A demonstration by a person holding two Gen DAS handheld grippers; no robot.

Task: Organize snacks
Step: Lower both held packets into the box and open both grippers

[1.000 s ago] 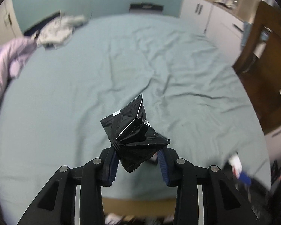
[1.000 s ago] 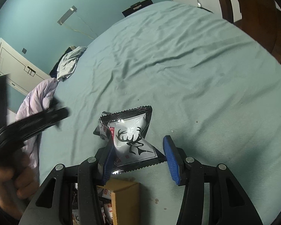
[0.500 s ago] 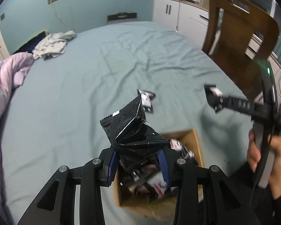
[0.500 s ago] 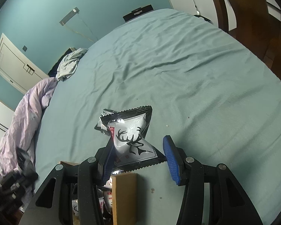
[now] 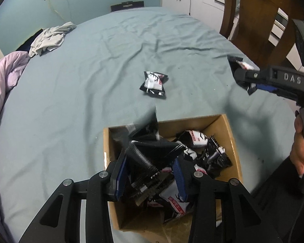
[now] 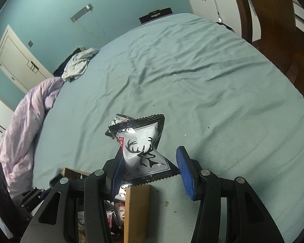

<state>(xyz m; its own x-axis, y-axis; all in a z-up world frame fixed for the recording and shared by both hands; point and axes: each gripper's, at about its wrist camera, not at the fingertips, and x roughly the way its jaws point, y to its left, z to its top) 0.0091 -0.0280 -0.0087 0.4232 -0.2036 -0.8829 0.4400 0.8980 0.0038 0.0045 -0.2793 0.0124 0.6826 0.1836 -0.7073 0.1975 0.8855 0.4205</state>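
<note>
1. Left wrist view: the left gripper point(image 5: 150, 162) is hanging nose-down over an open brown cardboard box point(image 5: 231, 133) that is sitting near the edge of a bed covered in a wrinkled teal sheet point(image 5: 91, 81).
2. Its blue-padded fingers point(image 5: 179, 174) have just been opening and are standing part-way apart. A crumpled glossy black snack packet point(image 5: 152, 151) is lying between them, over the box. The packet's top is smearing while the fingers are showing sharp, so it is looking loose and not pinched.
3. The box is holding a heap of black-and-white snack packets point(image 5: 208, 151).
4. One more black-and-white packet with an antler print point(image 5: 154, 84) is lying flat on the sheet beyond the box, well apart from it.
5. The right gripper point(image 5: 251, 79) is showing at the right, carried by a hand point(image 5: 300, 151), above the sheet and beside the box.
6. Right wrist view: the right gripper point(image 6: 148, 158) is clamping a white-faced, black-edged foil packet printed with a deer head point(image 6: 141, 149). The fingers are part-way closed, pressing its lower corners and holding it upright, clear of the bed, just past the box wall point(image 6: 136, 212).
7. Surroundings: a lilac quilt point(image 5: 4, 75) is bunching on the bed's left side, a grey garment point(image 5: 50, 36) is lying at the far corner, and a brown wooden chair point(image 5: 259, 20) is standing to the right.
</note>
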